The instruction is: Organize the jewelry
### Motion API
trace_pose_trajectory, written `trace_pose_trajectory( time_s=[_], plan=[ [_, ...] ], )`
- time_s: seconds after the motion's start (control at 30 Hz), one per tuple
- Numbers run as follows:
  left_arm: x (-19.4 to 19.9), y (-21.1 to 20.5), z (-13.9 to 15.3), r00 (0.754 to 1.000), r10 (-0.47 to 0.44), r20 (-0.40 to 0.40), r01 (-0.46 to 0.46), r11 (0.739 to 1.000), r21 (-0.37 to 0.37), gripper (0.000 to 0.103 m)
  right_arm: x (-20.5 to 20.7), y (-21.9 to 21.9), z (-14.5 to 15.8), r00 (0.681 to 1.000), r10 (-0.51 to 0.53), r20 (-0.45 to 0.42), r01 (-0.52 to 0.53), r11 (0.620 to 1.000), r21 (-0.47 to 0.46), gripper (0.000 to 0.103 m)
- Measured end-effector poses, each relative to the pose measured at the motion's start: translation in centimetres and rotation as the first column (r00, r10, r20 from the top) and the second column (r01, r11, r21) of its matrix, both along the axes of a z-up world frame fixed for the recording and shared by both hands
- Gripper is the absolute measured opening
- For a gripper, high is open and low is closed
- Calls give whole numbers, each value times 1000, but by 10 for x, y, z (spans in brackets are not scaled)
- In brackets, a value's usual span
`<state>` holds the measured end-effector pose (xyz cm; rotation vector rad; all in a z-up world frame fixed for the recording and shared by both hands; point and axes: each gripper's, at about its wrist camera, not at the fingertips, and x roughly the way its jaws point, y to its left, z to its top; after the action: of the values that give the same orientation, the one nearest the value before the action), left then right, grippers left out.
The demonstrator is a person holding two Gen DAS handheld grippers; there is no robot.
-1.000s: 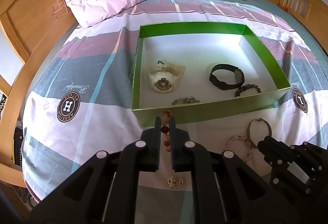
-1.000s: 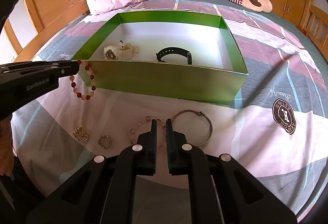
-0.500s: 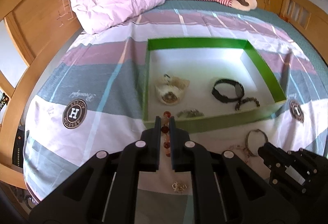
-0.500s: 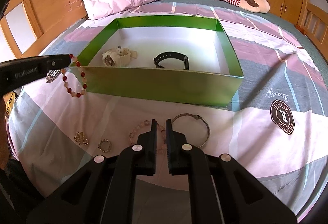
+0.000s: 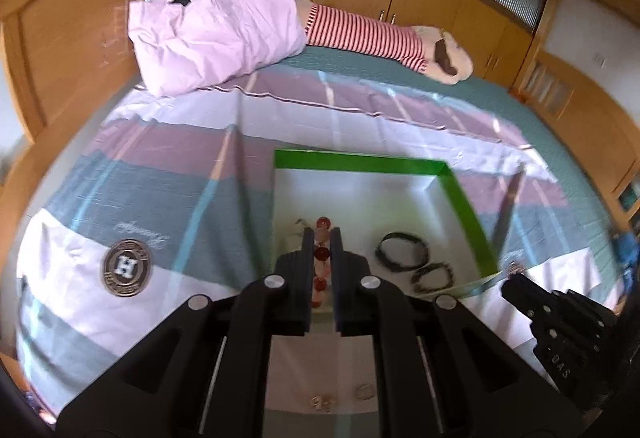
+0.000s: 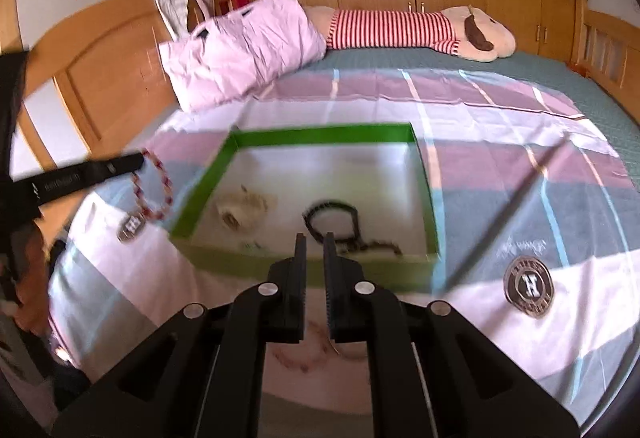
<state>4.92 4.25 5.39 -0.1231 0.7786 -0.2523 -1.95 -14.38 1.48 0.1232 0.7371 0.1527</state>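
Note:
My left gripper (image 5: pixel 322 232) is shut on a red-and-pink beaded bracelet (image 5: pixel 321 264), held up in the air. In the right wrist view the left gripper (image 6: pixel 138 161) sits just left of the green box (image 6: pixel 320 131) with the bracelet (image 6: pixel 154 189) dangling from it. The box (image 5: pixel 360 161) holds a white watch (image 6: pixel 240 209), a black band (image 6: pixel 332 217) and a dark bead bracelet (image 6: pixel 372 248). My right gripper (image 6: pixel 314 238) is shut with nothing between its fingers, above the box's near wall. Under it a pink bracelet (image 6: pixel 296 358) and a metal bangle (image 6: pixel 348 352) lie blurred on the bed.
A gold charm (image 5: pixel 322 402) and a small ring (image 5: pixel 364 392) lie on the bedspread near the front edge. A pink pillow (image 6: pixel 244 53) and a striped plush toy (image 6: pixel 400 27) lie at the far end. A wooden headboard (image 5: pixel 68 49) stands at the left. A person's hand (image 6: pixel 28 278) shows at the left.
Both grippers have risen and tipped up, so more of the room shows. The beaded bracelet has gone up with the left gripper. The pink bracelet and bangle stay on the bed.

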Motion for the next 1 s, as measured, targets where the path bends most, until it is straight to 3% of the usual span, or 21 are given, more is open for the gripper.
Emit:
trace_pose_trajectory(
  time_s=[0.13,0.2,0.27,0.37,0.47,0.5,0.53,0.73,0.87,1.0],
  plan=[
    [10,0,-15,998,3,-58,-3,1000,1,7,13,16,-20,988,71,-139,-78,996,-47,8],
    [8,-2,-18,998,-7,-67,7,1000,4,7,12,28,-54,953,141,-269,-162,985,-56,15],
    [4,-5,-18,998,-20,-62,21,1000,7,7,8,41,-89,909,162,-385,-214,972,-95,32],
    [1,-8,-18,998,-33,-55,33,999,13,7,4,59,-120,865,192,-464,-276,954,-119,32],
    [0,-10,-20,997,-41,-59,42,999,13,7,3,70,-125,875,194,-443,-292,943,-162,31],
    [0,-10,-20,997,-41,-61,42,999,12,7,3,71,-125,880,189,-436,-282,946,-160,25],
    [0,-10,-21,997,-44,-65,45,999,12,7,5,71,-124,880,192,-434,-283,946,-156,7],
    [-2,-9,-19,997,-46,-60,46,999,6,7,0,70,-96,919,184,-350,-253,954,-162,7],
    [1,-8,-16,998,-42,-55,42,999,-8,7,4,54,-48,965,160,-207,-183,979,-93,7],
    [7,-9,-13,998,-42,-39,41,999,-25,7,8,37,-2,990,138,-38,-138,990,-11,7]
  ],
)
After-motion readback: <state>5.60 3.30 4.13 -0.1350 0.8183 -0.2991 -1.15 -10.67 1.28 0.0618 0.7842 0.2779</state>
